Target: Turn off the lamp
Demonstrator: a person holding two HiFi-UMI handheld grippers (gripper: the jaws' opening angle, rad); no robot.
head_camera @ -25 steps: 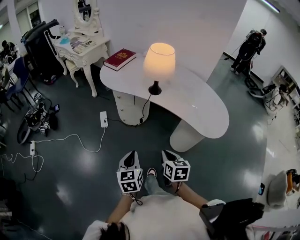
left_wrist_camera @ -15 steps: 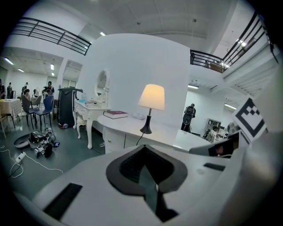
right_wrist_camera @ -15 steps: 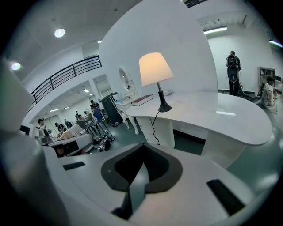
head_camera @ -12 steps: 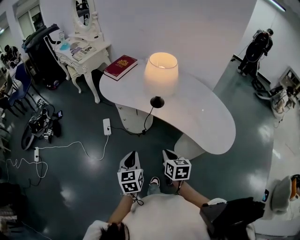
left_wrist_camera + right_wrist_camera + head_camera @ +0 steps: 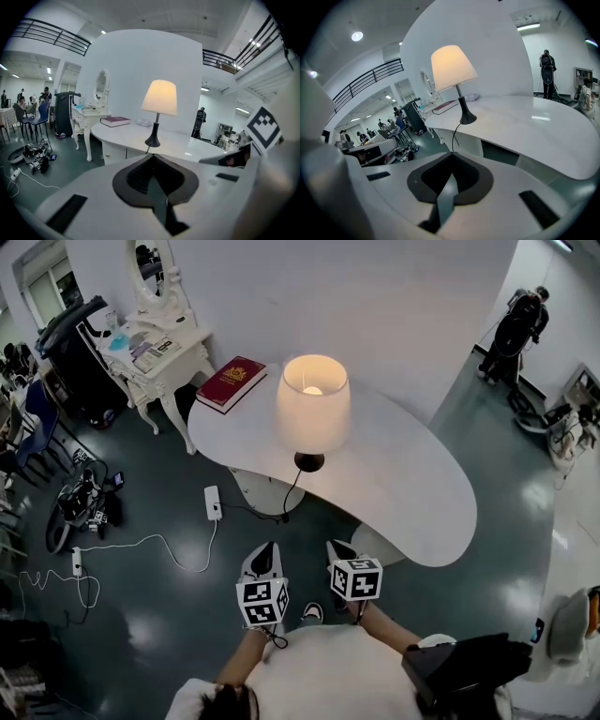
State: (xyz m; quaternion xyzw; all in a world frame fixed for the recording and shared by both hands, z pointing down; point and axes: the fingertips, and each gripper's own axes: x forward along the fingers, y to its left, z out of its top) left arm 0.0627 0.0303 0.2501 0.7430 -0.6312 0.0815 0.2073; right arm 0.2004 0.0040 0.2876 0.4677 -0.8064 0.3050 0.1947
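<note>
Red book (image 5: 232,383) on the white surface (image 5: 412,493), ornate dressing table (image 5: 155,343) upper left, power strip (image 5: 214,502) on the floor (image 5: 159,615)

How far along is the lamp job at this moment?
Nothing done yet: the lamp glows, its shade lit. In hand: the left tongs and right tongs are both shut and empty, held over the floor short of the white table. Left: reach the lamp, find its switch, which I cannot make out, and turn it off.
</note>
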